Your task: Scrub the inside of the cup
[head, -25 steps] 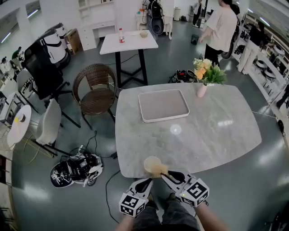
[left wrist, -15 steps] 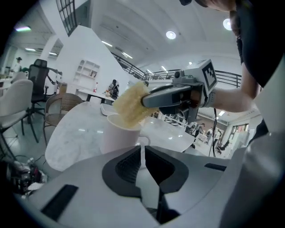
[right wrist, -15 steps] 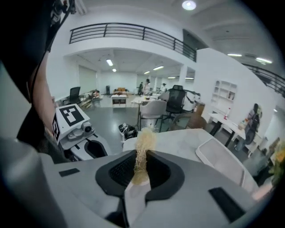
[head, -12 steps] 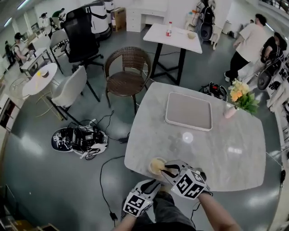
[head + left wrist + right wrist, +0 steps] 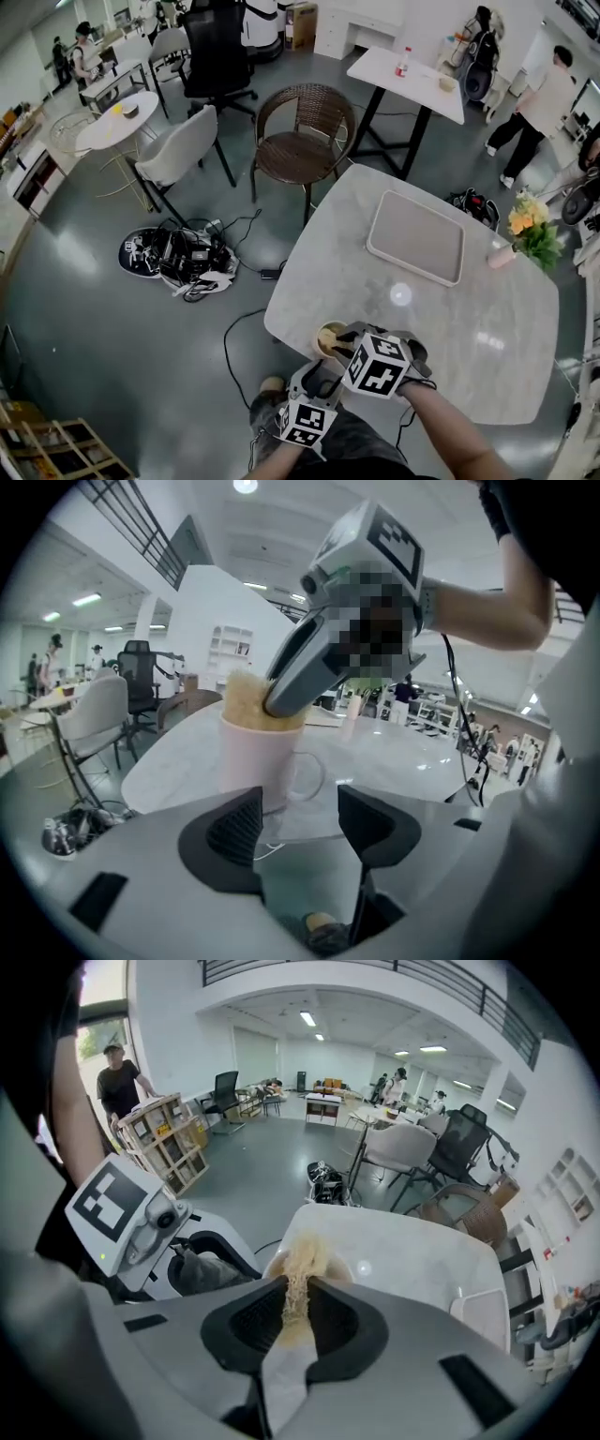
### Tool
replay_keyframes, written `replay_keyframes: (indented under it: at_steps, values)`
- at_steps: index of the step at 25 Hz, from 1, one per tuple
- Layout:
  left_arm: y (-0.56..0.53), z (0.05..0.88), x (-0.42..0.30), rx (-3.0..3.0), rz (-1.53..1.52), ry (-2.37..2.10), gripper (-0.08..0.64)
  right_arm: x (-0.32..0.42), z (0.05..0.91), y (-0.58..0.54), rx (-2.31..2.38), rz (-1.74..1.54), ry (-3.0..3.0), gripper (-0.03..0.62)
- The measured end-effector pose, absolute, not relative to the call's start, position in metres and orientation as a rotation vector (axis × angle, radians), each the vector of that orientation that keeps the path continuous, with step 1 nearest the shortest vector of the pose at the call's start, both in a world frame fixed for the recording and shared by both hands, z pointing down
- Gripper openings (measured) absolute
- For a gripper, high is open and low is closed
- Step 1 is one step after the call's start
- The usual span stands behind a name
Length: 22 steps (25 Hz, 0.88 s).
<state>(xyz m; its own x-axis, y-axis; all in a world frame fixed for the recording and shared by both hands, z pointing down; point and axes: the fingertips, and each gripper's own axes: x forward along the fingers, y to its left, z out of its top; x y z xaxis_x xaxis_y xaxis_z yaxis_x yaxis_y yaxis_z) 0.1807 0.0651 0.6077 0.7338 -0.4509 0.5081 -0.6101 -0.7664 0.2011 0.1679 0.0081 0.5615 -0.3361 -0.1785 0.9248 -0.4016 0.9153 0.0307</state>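
A pale grey, marble-patterned table with rounded corners (image 5: pixel 469 319) carries three things. A light grey rectangular tray with a raised rim (image 5: pixel 416 237) lies flat toward the far side. Right of the tray stands a small pink vase of yellow flowers (image 5: pixel 502 255). Well apart from the tray, at the table's near edge, a pale pink cup (image 5: pixel 324 337) stands upright.

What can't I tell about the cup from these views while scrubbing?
- Inside of the cup: in the head view the right claw covers most of the mouth. In the right gripper view the sponge and the claw block it.
- Lower end of the sponge: in the left gripper view the cup's wall hides it.
- Dirt or residue: too small to see in any view.
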Motion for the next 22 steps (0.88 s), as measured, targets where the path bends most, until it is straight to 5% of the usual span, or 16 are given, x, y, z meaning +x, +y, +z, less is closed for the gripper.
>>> replay_keyframes:
  at_steps: [22]
  values:
    - [0.029, 0.616, 0.131, 2.596, 0.815, -1.025, 0.295, 0.164, 0.592, -0.004, 0.285, 0.425, -1.828, 0.061]
